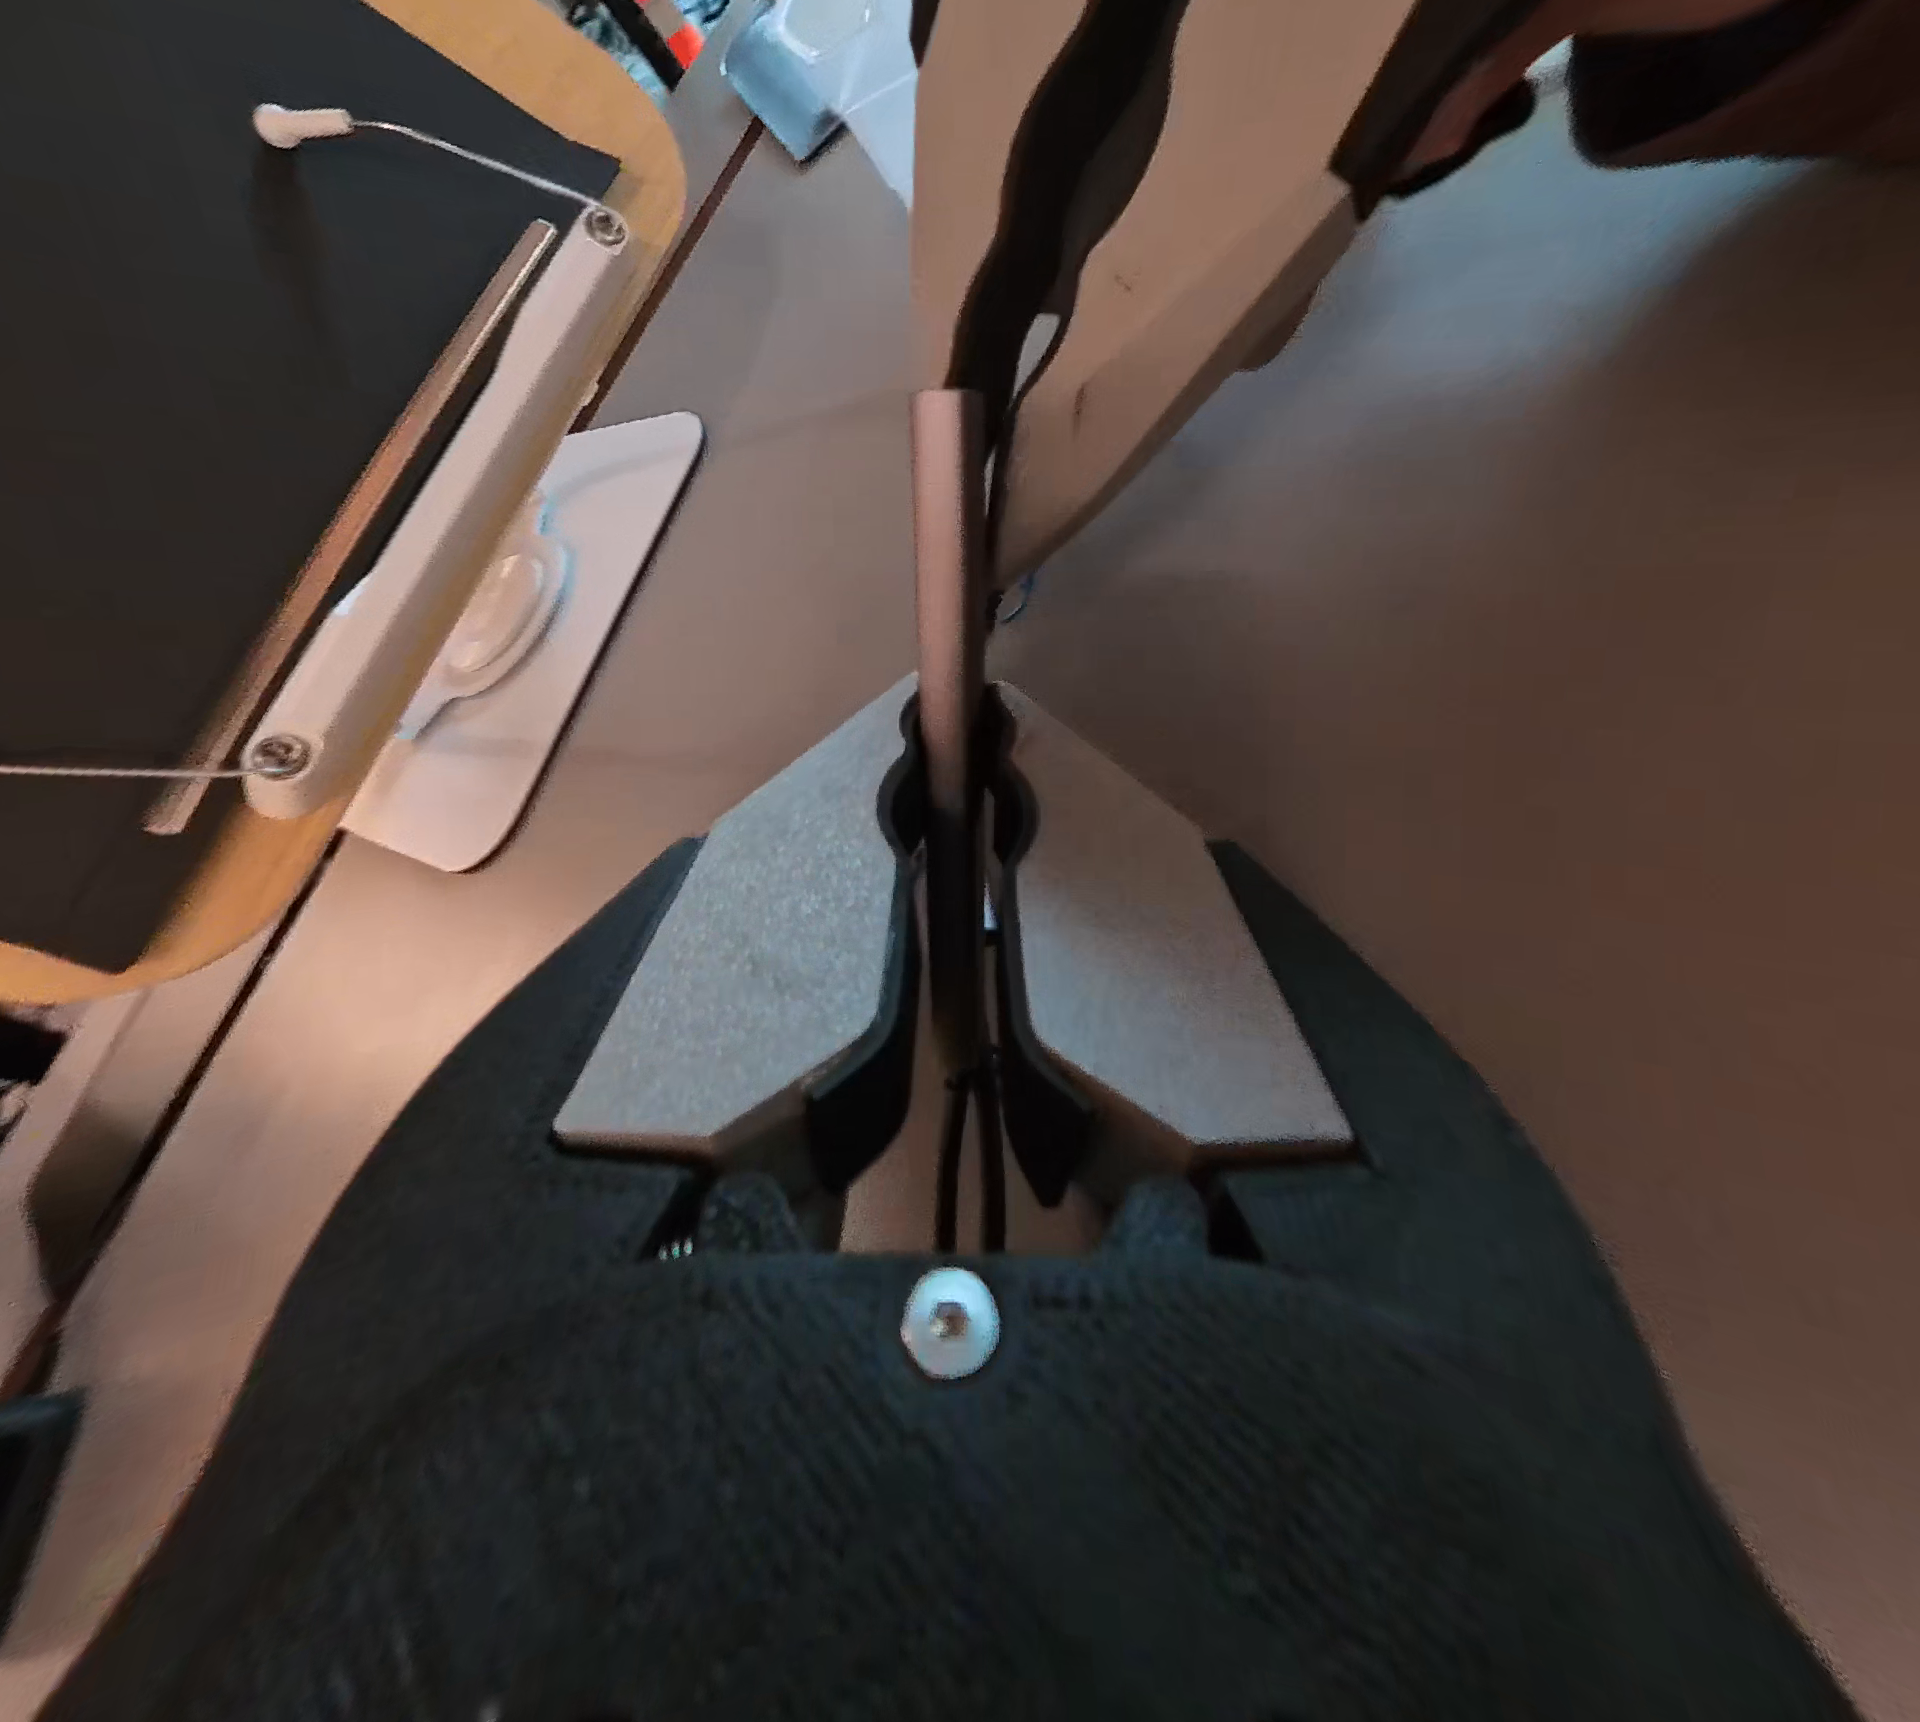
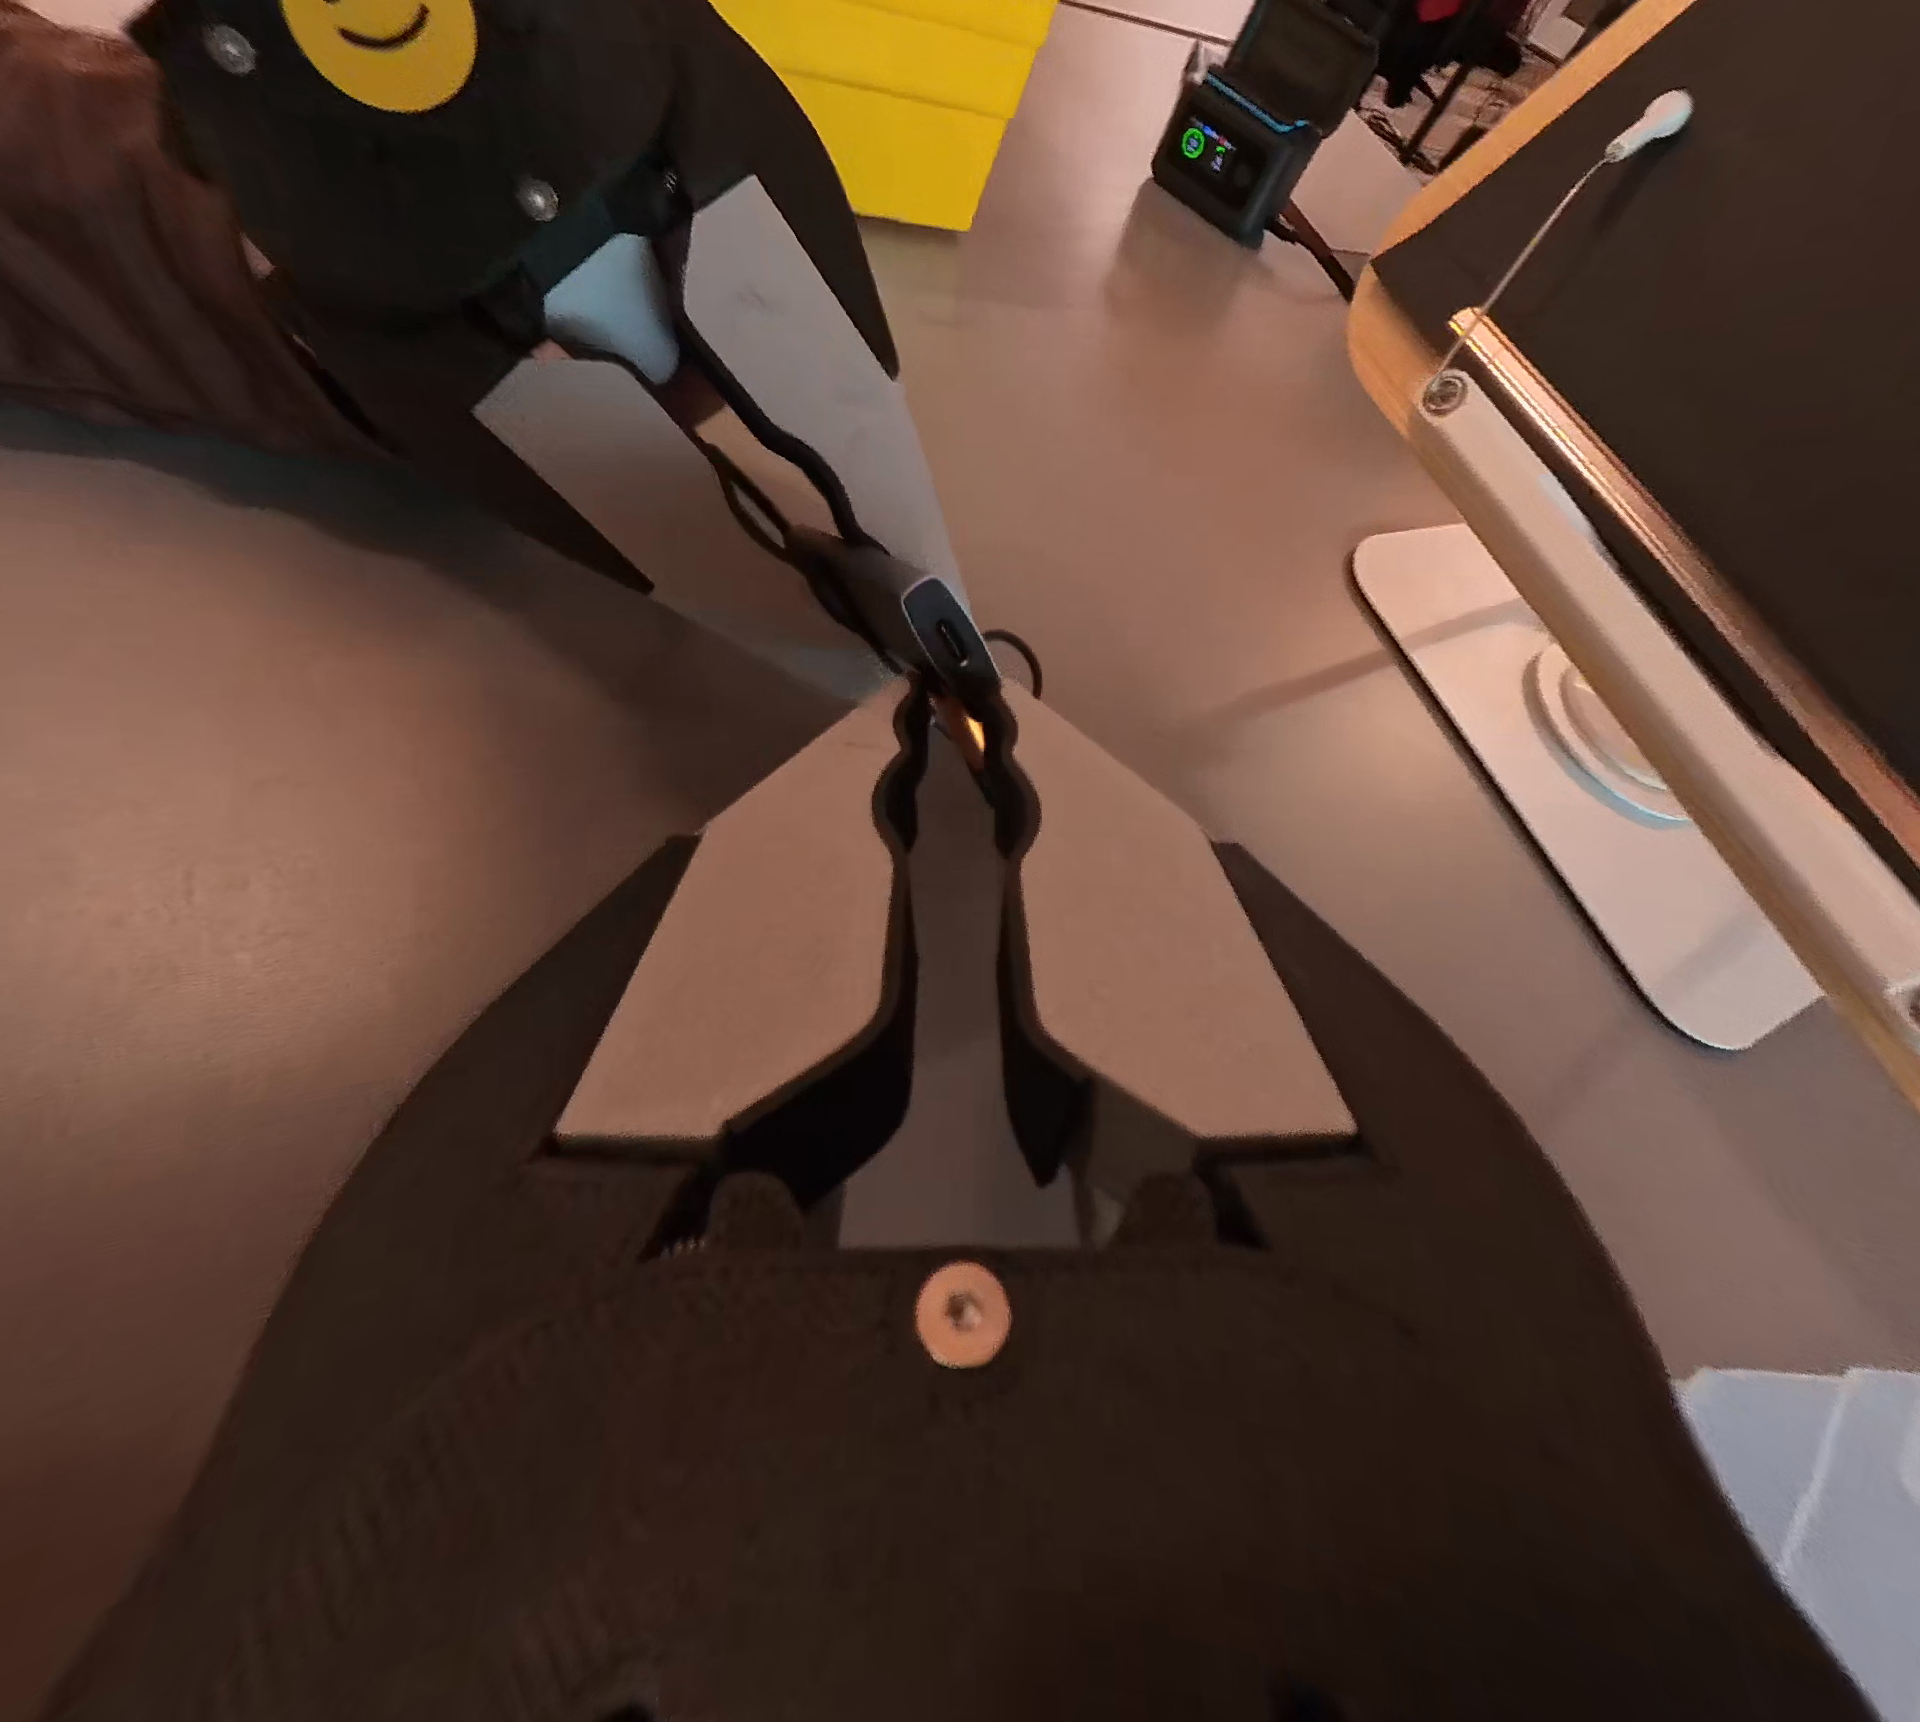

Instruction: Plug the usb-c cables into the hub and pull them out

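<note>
The left tool (image 1: 958, 737) is closed on the hub (image 1: 945, 571), a slim grey bar that runs straight out past its tips, with thin black cables (image 1: 961, 1142) lying back between the fingers. In the right wrist view the hub's (image 2: 940, 628) end port faces the right tool (image 2: 954, 716), whose fingers stand nearly closed on a small plug (image 2: 971, 737) just short of that port; whether plug and port touch cannot be told. The left tool (image 2: 800, 519), bearing a yellow smiley sticker (image 2: 376, 8), reaches in from ahead and left of the right tool.

Room is tight at the tips, where the two tools meet nose to nose. To the right of the right tool the table (image 2: 1143, 446) lies bare as far as the white stand base (image 2: 1538, 768) and the wood-edged black panel (image 2: 1766, 270) above it. Far ahead stand a yellow bin (image 2: 883, 10) and a small black device (image 2: 1236, 155) with a lit screen, well apart from the tips.

No writing can be read.
</note>
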`<state>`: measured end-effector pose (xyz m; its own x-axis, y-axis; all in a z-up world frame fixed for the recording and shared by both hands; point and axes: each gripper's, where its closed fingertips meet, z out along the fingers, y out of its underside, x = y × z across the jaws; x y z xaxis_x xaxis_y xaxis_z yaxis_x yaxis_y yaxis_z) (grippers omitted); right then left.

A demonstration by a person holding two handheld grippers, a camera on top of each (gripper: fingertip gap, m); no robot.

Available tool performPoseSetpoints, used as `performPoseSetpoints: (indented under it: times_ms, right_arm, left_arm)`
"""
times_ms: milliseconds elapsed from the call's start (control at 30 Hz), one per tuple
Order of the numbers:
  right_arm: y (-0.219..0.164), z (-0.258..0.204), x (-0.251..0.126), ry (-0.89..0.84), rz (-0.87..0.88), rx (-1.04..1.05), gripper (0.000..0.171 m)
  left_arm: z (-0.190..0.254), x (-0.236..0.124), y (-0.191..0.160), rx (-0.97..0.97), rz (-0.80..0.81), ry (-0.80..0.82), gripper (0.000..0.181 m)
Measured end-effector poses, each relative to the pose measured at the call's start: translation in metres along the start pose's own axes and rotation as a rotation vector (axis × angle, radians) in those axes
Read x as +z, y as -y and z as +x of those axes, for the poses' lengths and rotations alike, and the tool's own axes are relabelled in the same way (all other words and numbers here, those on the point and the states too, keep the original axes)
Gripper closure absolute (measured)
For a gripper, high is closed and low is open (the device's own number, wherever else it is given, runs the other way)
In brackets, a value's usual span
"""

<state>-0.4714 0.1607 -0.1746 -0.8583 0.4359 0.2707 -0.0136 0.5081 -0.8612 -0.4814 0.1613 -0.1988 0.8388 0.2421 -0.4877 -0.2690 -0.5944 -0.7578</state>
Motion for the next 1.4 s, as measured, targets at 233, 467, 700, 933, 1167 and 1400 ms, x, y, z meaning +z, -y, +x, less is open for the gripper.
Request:
performPoseSetpoints:
  times_ms: [233, 467, 700, 933, 1167, 1400]
  right_arm:
    - [-0.011, -0.006, 0.008, -0.070, -0.140, -0.211, 0.167]
    - [-0.012, -0.016, 0.013, -0.098, -0.229, -0.350, 0.168]
    - [-0.015, -0.013, 0.016, -0.190, -0.322, -0.464, 0.168]
    - [-0.018, -0.011, 0.018, -0.204, -0.350, -0.484, 0.169]
    - [0.004, -0.009, 0.005, -0.082, -0.033, -0.194, 0.168]
    - [0.019, -0.010, -0.001, -0.027, 0.073, -0.084, 0.167]
  left_arm:
    - [0.002, 0.003, -0.019, 0.104, -0.112, 0.002, 0.175]
    - [0.006, -0.004, -0.027, 0.143, -0.128, -0.070, 0.175]
    - [0.001, -0.001, -0.034, 0.199, -0.193, -0.012, 0.175]
    - [-0.001, -0.001, -0.038, 0.217, -0.224, 0.007, 0.175]
    - [0.006, -0.010, -0.008, -0.041, 0.007, -0.140, 0.175]
    - [0.008, -0.016, 0.004, -0.095, 0.102, -0.179, 0.175]
